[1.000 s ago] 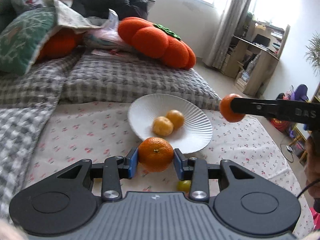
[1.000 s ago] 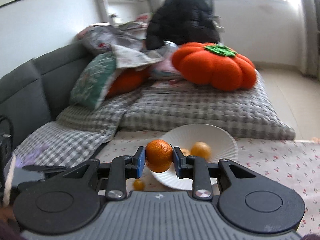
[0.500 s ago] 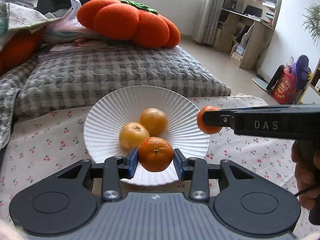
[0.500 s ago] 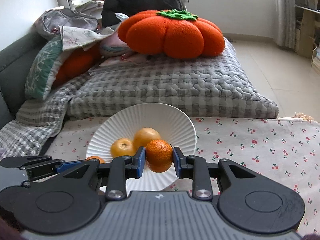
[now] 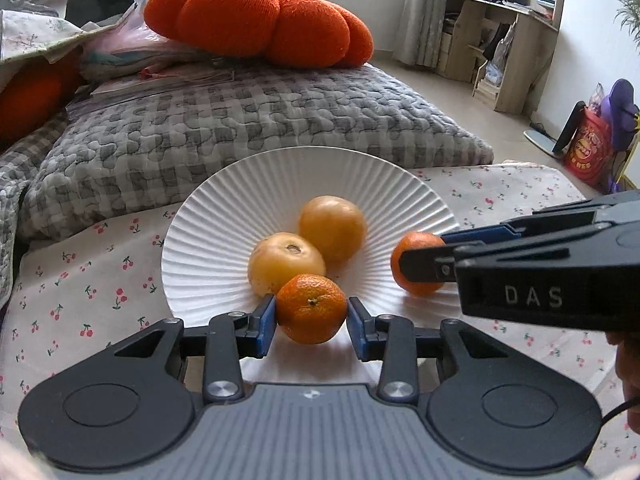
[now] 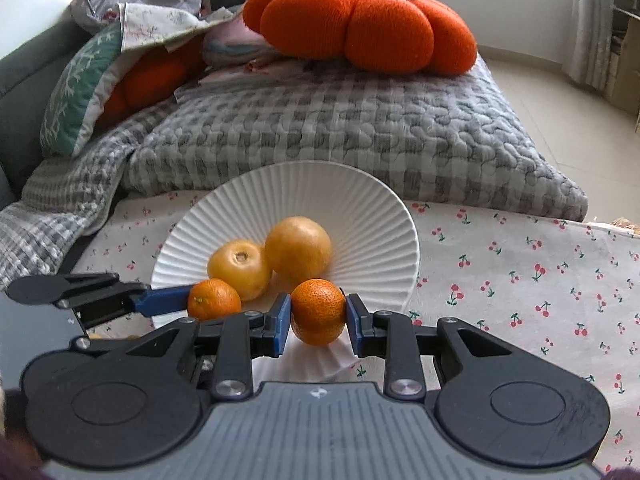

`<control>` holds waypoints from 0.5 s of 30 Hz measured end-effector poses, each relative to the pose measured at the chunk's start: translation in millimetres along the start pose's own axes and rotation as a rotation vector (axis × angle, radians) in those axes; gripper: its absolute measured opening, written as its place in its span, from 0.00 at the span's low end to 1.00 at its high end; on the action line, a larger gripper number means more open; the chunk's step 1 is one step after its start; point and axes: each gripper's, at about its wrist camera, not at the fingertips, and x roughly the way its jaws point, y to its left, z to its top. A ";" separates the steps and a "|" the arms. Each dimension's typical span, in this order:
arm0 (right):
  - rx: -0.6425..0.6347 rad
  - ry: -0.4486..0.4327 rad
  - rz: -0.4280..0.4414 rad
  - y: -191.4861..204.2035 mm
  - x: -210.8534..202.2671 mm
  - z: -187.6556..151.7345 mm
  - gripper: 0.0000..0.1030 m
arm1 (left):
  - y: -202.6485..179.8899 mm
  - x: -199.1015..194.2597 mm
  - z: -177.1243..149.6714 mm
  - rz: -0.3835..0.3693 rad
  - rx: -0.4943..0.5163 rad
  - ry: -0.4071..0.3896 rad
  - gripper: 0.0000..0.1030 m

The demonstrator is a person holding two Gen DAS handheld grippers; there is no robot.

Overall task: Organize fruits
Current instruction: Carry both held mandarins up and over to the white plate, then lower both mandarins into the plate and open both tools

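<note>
A white ribbed plate (image 5: 240, 200) (image 6: 360, 208) rests on the cherry-print cloth and holds two yellow-orange fruits (image 5: 286, 262) (image 6: 298, 246). My left gripper (image 5: 312, 312) is shut on a small orange tangerine (image 5: 312, 308) over the plate's near rim. In the right wrist view that same tangerine (image 6: 214, 300) shows at the left between blue pads. My right gripper (image 6: 318, 312) is shut on a second tangerine (image 6: 318, 310) above the plate's near edge. That second tangerine (image 5: 416, 264) shows at the plate's right side in the left wrist view.
A grey checked quilt (image 5: 240, 120) lies right behind the plate, with a big orange pumpkin cushion (image 5: 256, 20) on it. The cherry-print cloth (image 6: 520, 280) spreads to the right. Desk and shelves (image 5: 500, 40) stand far right. A hand (image 5: 628, 368) holds the right gripper.
Both grippers have come down and forward over the plate, each still clamping its tangerine. The plate and its two fruits now look larger and closer.
</note>
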 end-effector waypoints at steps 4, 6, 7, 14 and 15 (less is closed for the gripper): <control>-0.007 0.000 0.007 2.4 3.1 0.6 0.26 | -1.6 5.8 -0.7 0.012 0.027 -0.002 0.25; -0.012 0.000 0.011 3.9 5.6 0.8 0.26 | -3.3 7.2 -0.3 0.019 0.043 -0.005 0.26; -0.016 0.000 0.013 4.8 6.4 0.8 0.26 | -4.2 7.5 -0.3 0.022 0.050 -0.007 0.26; -0.010 -0.002 0.024 6.2 8.6 0.5 0.26 | -6.6 10.3 -0.8 0.035 0.084 -0.018 0.26; -0.005 -0.002 0.026 5.4 8.7 0.5 0.26 | -5.7 10.3 -0.4 0.032 0.079 -0.018 0.26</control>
